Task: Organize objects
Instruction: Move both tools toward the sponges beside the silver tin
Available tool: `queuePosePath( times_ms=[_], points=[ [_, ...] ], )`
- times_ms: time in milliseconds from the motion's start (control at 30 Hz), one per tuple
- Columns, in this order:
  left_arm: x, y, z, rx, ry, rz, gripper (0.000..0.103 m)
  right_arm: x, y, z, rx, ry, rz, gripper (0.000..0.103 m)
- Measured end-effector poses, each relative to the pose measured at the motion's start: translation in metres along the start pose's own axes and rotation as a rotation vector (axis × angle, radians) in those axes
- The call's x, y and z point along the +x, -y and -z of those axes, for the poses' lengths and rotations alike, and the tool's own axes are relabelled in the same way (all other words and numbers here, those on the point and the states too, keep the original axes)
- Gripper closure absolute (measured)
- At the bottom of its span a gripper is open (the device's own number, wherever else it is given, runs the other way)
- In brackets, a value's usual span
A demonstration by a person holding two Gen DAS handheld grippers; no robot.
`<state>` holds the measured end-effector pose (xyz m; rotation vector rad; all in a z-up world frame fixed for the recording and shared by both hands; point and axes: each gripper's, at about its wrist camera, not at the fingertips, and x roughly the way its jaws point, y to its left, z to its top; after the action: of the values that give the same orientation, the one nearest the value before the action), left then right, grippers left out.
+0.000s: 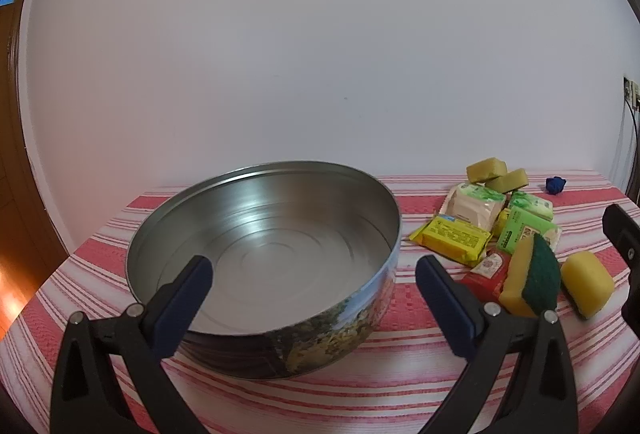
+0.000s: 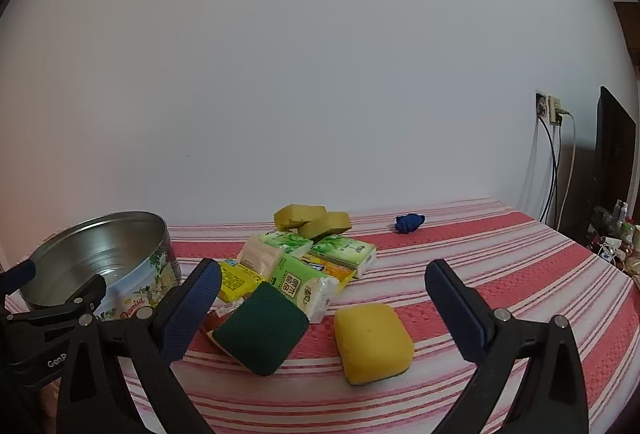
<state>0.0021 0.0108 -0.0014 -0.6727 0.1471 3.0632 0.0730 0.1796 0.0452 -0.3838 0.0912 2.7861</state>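
Observation:
An empty round metal tin [image 1: 264, 254] stands on the striped cloth, right in front of my open left gripper [image 1: 314, 270]; it also shows at the left of the right wrist view [image 2: 100, 254]. To its right lies a pile: tissue packs [image 2: 304, 266], a yellow packet [image 1: 454, 238], a red packet [image 1: 486, 274], a green-topped sponge [image 2: 260, 330], a yellow sponge [image 2: 372, 342] and two olive sponges [image 2: 312, 220]. My right gripper [image 2: 324, 284] is open and empty, just short of the yellow sponge.
The table wears a red and white striped cloth [image 2: 500, 266]. A small blue bundle [image 2: 408, 223] lies at the back near the white wall. Wall sockets with cables [image 2: 550, 110] and a dark screen [image 2: 612, 158] stand at the right, with clutter beyond the table edge.

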Motion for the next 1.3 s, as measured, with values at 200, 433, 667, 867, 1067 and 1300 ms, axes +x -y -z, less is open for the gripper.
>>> queuePosePath(
  times_ms=[200, 433, 667, 867, 1067, 1300],
  points=[
    [0.002, 0.0, -0.001, -0.006, -0.01, 0.006, 0.0, 0.002, 0.01, 0.0, 0.009, -0.011, 0.017, 0.0],
    [0.004, -0.002, -0.002, -0.007, -0.019, 0.009, 0.0, 0.005, 0.029, 0.001, 0.015, -0.034, 0.041, 0.0],
    [0.007, 0.002, -0.002, -0.003, -0.036, 0.0, 0.0, 0.007, 0.052, 0.001, 0.036, -0.054, 0.055, 0.001],
    [0.003, 0.017, -0.001, 0.018, -0.043, 0.021, 0.0, 0.006, 0.074, 0.002, 0.082, -0.088, 0.056, 0.001],
    [0.002, 0.037, -0.001, 0.044, -0.054, 0.056, 0.0, 0.013, 0.095, 0.005, 0.129, -0.15, 0.047, 0.001],
    [0.001, 0.05, 0.0, 0.057, -0.081, 0.095, 0.0, 0.019, 0.109, 0.012, 0.141, -0.238, 0.022, 0.001]
  ],
)
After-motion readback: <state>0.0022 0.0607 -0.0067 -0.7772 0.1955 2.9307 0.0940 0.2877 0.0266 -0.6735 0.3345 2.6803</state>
